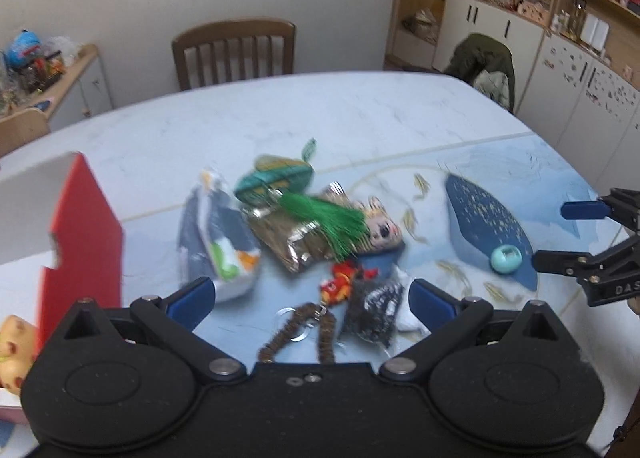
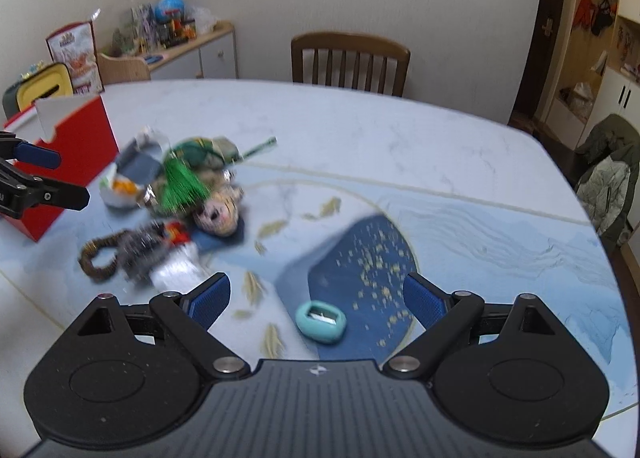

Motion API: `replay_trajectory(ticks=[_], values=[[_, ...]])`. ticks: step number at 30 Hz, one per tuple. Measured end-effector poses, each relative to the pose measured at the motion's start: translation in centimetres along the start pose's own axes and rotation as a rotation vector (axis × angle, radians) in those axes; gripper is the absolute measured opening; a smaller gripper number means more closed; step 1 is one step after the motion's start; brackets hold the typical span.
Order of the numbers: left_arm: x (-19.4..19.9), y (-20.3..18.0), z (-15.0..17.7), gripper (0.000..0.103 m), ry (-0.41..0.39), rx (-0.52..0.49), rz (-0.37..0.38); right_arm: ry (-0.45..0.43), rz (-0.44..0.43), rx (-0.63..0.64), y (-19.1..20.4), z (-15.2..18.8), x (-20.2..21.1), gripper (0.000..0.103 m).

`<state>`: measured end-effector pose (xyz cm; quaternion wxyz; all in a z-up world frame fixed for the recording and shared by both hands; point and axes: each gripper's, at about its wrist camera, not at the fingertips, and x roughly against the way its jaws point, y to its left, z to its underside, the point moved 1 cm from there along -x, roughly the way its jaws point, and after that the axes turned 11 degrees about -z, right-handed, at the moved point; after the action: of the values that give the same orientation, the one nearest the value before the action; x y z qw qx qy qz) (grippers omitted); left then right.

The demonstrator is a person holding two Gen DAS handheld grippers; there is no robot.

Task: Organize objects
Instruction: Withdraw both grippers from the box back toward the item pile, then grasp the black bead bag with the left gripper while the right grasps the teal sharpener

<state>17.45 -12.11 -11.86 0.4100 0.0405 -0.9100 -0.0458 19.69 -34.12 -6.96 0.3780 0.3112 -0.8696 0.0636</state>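
A pile of small things lies mid-table: a green tassel (image 1: pixel 336 222) (image 2: pixel 182 184), a doll face (image 1: pixel 380 232) (image 2: pixel 216 214), a gold foil packet (image 1: pixel 296 242), a grey-white pouch (image 1: pixel 220 242), a brown bead loop (image 1: pixel 300 334) (image 2: pixel 98 256) and a red charm (image 1: pixel 340 284). A small teal oval object (image 1: pixel 506 260) (image 2: pixel 320 321) lies apart on the right. My left gripper (image 1: pixel 312 304) is open and empty just above the bead loop. My right gripper (image 2: pixel 318 302) is open and empty, with the teal object between its fingers.
A red open box (image 1: pixel 86 242) (image 2: pixel 76 150) stands at the table's left. A yellow toy (image 1: pixel 14 354) sits by it. A wooden chair (image 1: pixel 236 52) stands at the far edge, a jacket-draped chair (image 2: pixel 608 182) at the right. Shelves and cabinets line the walls.
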Motion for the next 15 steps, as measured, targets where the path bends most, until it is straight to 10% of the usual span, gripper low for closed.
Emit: replay_trajectory(ticks=[15], values=[[-3.1, -2.7, 1.1, 0.093, 0.052, -0.032, 0.054, 0.085, -0.063, -0.007, -1.1, 1.5, -4.3, 0.091]])
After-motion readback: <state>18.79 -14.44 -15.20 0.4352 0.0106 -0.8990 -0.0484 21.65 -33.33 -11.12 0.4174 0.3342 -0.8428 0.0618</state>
